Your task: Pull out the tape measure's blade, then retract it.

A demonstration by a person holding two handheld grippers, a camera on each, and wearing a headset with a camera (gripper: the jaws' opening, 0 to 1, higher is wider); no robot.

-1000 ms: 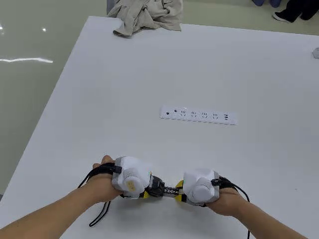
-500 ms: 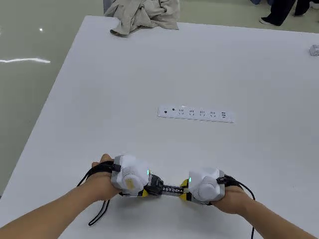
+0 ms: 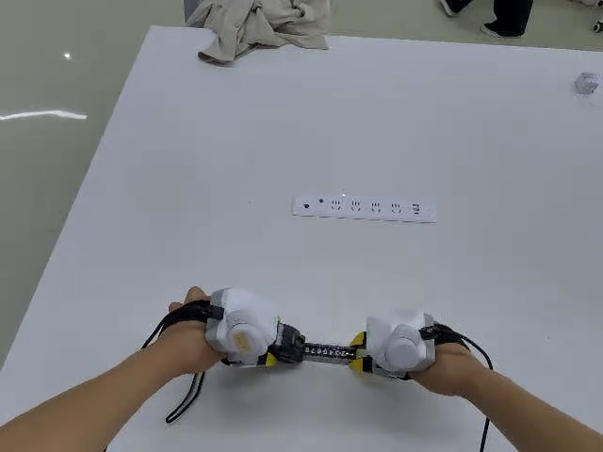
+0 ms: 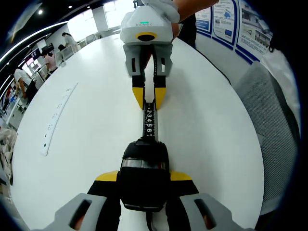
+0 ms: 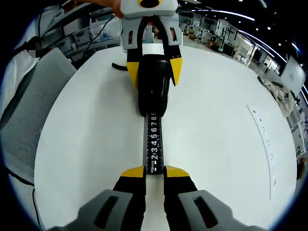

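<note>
Two grippers share this one job: my left gripper is clamped on the black tape measure case, one yellow-tipped jaw on each flank, so the body cannot slide toward the pull. My right gripper has its jaws pinched almost together on the free end of the blade; the hook itself is hidden between them. The two face each other nose to nose, which I judge keeps the blade coming out straight and flat rather than kinking. A short run of numbered blade spans the gap, low over the white table near its front edge, well apart from the power strip. I read this as early in the pull, with the retraction not yet begun
</note>
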